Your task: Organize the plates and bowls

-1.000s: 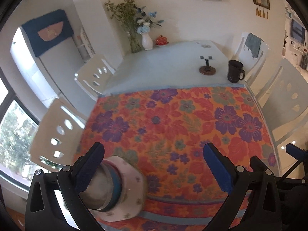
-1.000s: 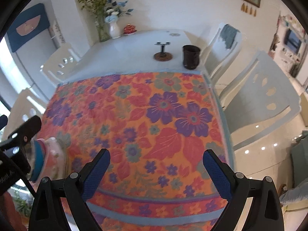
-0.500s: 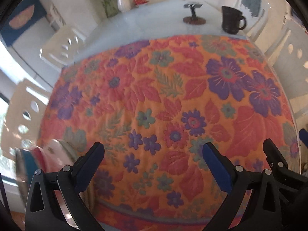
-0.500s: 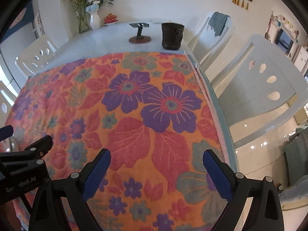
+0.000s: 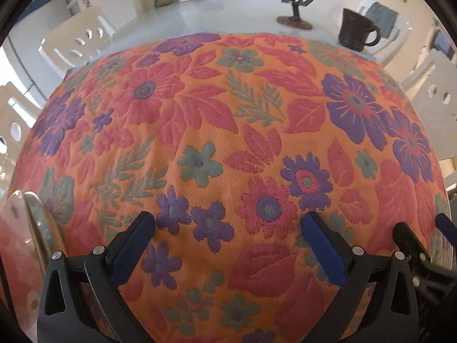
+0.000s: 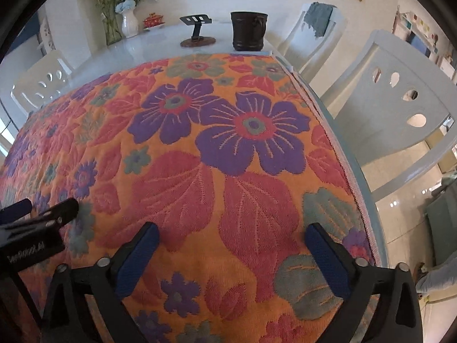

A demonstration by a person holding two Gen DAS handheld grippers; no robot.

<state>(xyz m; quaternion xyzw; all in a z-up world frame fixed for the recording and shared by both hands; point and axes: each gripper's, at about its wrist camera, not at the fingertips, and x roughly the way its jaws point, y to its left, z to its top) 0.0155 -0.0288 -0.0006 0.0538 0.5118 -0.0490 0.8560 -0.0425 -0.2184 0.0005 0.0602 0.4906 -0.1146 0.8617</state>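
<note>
A stack of plates and bowls (image 5: 25,228) shows only as a white and green rim at the left edge of the left wrist view, left of my left finger. My left gripper (image 5: 228,245) is open and empty, low over the floral cloth (image 5: 228,143). My right gripper (image 6: 231,257) is open and empty, low over the same cloth (image 6: 228,171) near its right edge. The left gripper also shows at the left edge of the right wrist view (image 6: 37,217). The right gripper shows at the right edge of the left wrist view (image 5: 422,251).
A dark mug (image 6: 248,31) and a phone stand (image 6: 197,31) sit on the bare white table (image 6: 142,48) beyond the cloth. A vase of flowers (image 6: 128,17) stands at the far end. White chairs (image 6: 400,100) stand on both sides.
Both grippers have dropped lower and closer to the cloth. The stack has slid from under the left gripper to the far left edge of its view.
</note>
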